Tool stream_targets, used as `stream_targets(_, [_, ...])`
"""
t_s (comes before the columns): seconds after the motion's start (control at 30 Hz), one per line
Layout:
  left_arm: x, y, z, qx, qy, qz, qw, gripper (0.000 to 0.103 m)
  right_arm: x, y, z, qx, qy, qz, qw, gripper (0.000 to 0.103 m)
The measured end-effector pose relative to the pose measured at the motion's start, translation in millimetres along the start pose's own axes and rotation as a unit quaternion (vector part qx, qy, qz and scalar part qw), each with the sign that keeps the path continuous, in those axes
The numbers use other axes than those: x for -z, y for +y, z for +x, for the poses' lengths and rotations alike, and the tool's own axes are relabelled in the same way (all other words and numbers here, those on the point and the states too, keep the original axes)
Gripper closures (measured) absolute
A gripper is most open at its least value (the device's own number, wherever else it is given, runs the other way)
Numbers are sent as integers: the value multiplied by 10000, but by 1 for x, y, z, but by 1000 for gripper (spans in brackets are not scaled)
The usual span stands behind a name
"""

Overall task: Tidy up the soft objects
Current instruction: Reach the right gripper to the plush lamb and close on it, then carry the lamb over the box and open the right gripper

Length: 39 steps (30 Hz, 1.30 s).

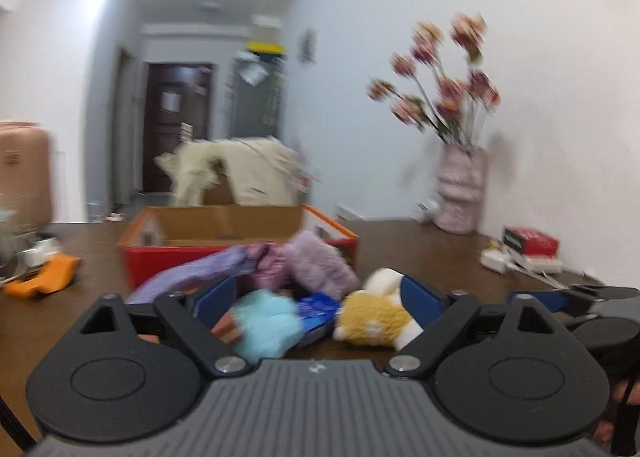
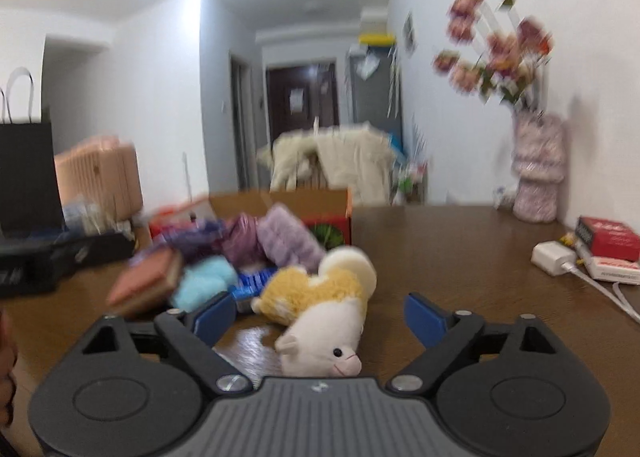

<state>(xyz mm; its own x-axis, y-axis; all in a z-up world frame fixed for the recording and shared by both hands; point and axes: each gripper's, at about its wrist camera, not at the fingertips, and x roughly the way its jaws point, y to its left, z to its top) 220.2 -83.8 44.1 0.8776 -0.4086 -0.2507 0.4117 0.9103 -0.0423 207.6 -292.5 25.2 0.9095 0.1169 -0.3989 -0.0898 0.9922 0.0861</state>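
I'm holding both tongs wide with nothing in them: left gripper [image 1: 318, 297] is hovering over the pile, right gripper [image 2: 320, 315] is hanging just above the dog plush [image 2: 320, 309]. Both views are blurring, so small detail is guesswork.

The soft things are lying in a heap on the table [image 2: 460, 257], right in front of the open box [image 1: 224, 231]. The dog plush [image 1: 376, 315] is sitting nearest me, tan back, cream head and tail, head toward my right tongs. Beside it a blue fluffy thing [image 1: 268, 323], then a blue packet [image 1: 318, 311], then purple plush pieces [image 1: 320, 263] leaning against the box. A pink spongy block [image 2: 148, 283] is lying at the left edge of the heap.

I'm judging all of it light, squashy, not fragile, so no risk of breakage. The fur is looking slippery-ish and the stuffing is going to give, so a shallow pinch could be sliding off. For the dog I'm aiming across the tan body, the thickest part, not the tail or an ear. The purple ones are looking floppy; taking them mid-length so both ends are hanging even. The packet may be crinkly and slick; I can't tell what it is.
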Motion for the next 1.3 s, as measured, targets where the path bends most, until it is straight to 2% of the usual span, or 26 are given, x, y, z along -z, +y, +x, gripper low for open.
stream_targets(0.03, [-2,-1,17,89,107,94,9999,23,0,1,11,-18,160,-39,9999,22])
stream_targets(0.13, [-2,-5,63,206,544,201,9981,33,1,2,40,-46,530,-191,9984,27])
stream_targets(0.2, [1,-5,88,463,796,117,9957,33,4,3,55,50,795,-319,9963,27])
stream_targets(0.27, [5,-5,108,713,1095,77,9914,34,6,-2,64,-37,977,-232,9949,34])
stream_targets(0.3, [8,-6,117,798,1218,69,9893,34,7,-7,67,-145,1039,-122,9944,45])
stream_targets(0.33, [11,-6,123,887,1328,90,9871,37,9,-10,67,-240,1079,1,9939,48])
stream_targets(0.4, [18,-5,135,1061,1486,43,9832,43,10,-14,66,-367,1066,94,9936,49])
stream_targets(0.47, [21,-1,138,1241,1562,-137,9798,55,11,-12,64,-404,1037,30,9938,49])
stream_targets(0.57, [20,1,135,1301,1512,-164,9798,58,10,-9,63,-372,1046,-83,9938,49])
stream_targets(0.67, [14,2,124,1201,1421,-195,9824,59,3,-10,52,-550,809,66,9952,50])
stream_targets(1.03, [-18,8,51,1055,677,-261,9918,58,-21,14,0,-802,141,-163,9965,51])
stream_targets(1.17, [-35,15,39,959,396,-232,9943,58,-43,21,-3,-930,-65,-331,9951,52])
stream_targets(1.3, [-62,26,50,804,189,-66,9966,58,-77,18,16,-1130,-177,-421,9925,52])
